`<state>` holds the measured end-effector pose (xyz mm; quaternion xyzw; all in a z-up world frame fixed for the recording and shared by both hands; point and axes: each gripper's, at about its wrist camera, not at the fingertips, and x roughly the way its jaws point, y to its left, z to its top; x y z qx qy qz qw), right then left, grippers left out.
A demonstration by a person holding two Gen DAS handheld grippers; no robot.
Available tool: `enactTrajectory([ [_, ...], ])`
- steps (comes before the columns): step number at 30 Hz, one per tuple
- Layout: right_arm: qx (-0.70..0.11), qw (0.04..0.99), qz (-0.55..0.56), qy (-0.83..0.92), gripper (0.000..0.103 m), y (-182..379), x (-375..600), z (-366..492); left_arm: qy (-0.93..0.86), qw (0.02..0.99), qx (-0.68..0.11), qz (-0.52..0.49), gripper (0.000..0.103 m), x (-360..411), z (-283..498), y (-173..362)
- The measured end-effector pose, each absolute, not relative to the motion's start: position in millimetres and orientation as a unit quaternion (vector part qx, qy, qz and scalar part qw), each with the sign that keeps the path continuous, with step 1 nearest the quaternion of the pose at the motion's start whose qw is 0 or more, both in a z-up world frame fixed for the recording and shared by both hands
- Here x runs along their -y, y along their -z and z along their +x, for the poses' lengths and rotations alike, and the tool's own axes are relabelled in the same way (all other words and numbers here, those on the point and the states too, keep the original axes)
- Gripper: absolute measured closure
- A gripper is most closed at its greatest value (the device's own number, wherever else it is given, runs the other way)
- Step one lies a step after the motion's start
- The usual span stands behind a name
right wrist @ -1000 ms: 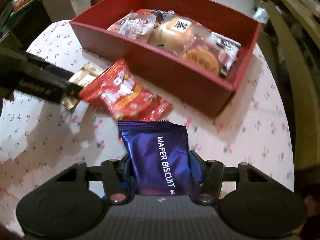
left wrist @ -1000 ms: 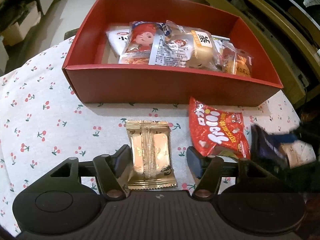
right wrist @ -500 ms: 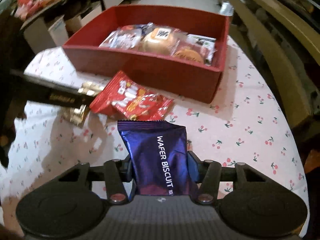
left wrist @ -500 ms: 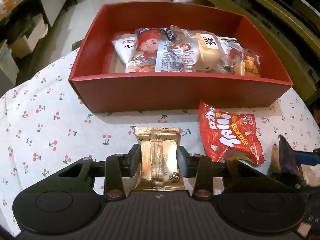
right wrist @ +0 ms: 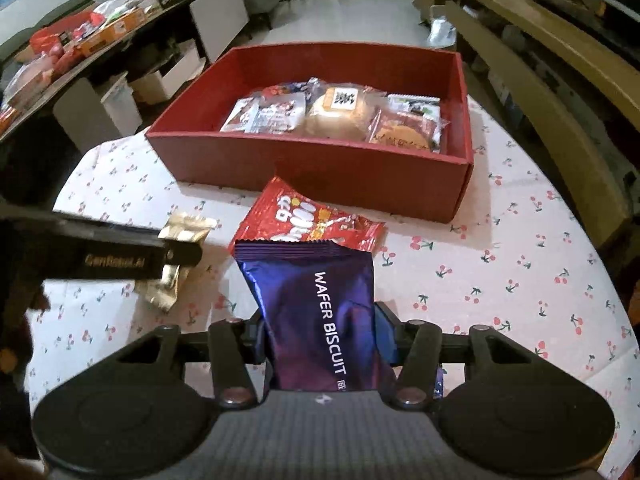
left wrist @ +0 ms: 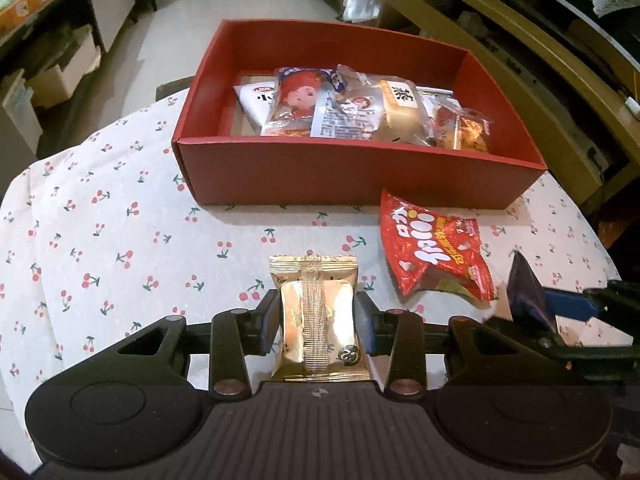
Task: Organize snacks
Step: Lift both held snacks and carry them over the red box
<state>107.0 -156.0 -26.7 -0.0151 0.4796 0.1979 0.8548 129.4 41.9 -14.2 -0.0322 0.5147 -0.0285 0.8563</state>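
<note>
Left gripper (left wrist: pixel 318 314) clenched on a gold foil packet (left wrist: pixel 316 316), shiny and crinkled, with a ribbed seam down the middle and crimped ends; lower end cut off behind the black gripper body. Right gripper (right wrist: pixel 320 330) clenched on a glossy purple wrapper (right wrist: pixel 320 312) printed "WAFER BISCUIT", pillow-shaped, zigzag top edge, bottom hidden by the gripper. Jaws of both just closed in, each with its packet pressed between the pads. Both packets held above a round table under a white cloth (left wrist: pixel 100 240) printed with small red cherries, soft and a little wrinkled. Red crinkly snack bag (left wrist: pixel 434 254) flat on the cloth, just in front of the near wall of a red cardboard box (left wrist: pixel 360 176), rectangular, matte, open on top. Inside the box, several clear and printed plastic packets (left wrist: pixel 352 108) overlapping, among them round pale and brown baked pieces; the lowest ones mostly covered, their labels hard to read. From the right wrist view, the left gripper seen from the side as a dark bar covering part of the gold packet. Background shelves and furniture dim and blurred.
</note>
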Motion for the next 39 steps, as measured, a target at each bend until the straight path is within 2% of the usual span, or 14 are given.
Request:
enactTrajectory([
  [15,-0.432,0.885,-0.006,-0.174,0.047,2,154,109,0.003,0.881,-0.471,-0.043,0.055,-39,114,-22],
  [23,-0.4,0.903,0.017,-0.155,0.047,-19,164,120,0.004,0.9,-0.436,-0.01,0.055,-23,129,-53],
  [39,-0.387,0.911,0.033,-0.141,0.047,-25,158,173,0.007,0.904,-0.426,-0.02,0.055,-28,181,-53],
])
